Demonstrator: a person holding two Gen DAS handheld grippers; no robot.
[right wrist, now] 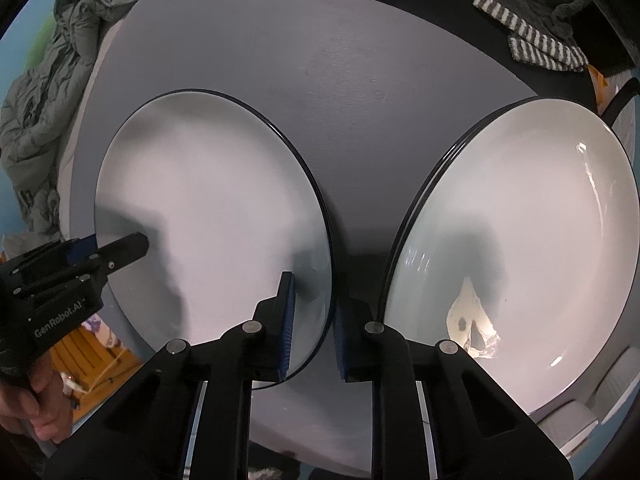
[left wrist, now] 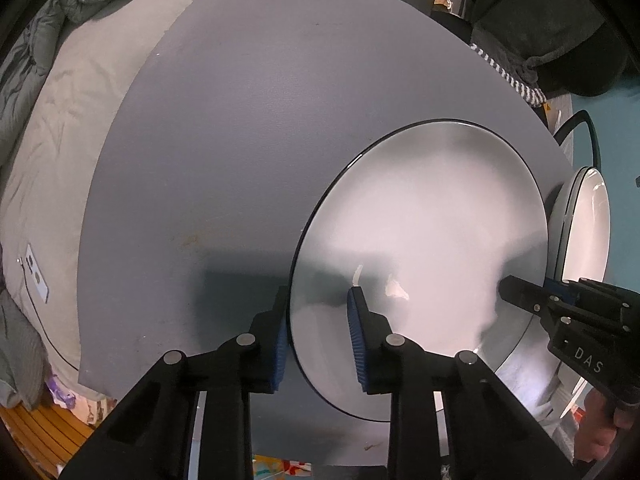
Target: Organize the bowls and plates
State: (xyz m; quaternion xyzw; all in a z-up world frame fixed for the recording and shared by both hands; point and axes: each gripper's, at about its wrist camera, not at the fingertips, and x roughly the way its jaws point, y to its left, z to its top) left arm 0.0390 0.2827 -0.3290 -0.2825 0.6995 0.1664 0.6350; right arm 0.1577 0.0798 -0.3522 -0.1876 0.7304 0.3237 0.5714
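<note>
Both hand-held grippers, left [left wrist: 320, 312] marked "GenRobot.AI", right [right wrist: 314, 300] "DAS", clamp one plate's [right wrist: 224, 184] rim.

right plate [left wrist: 586, 224] mostly cut off, plate stack [right wrist: 516, 240] count unclear

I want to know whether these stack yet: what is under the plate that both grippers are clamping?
Beneath the clamped plate only the grey table shows around its rim. The middle underneath is covered. The stacked plates sit apart.
</note>
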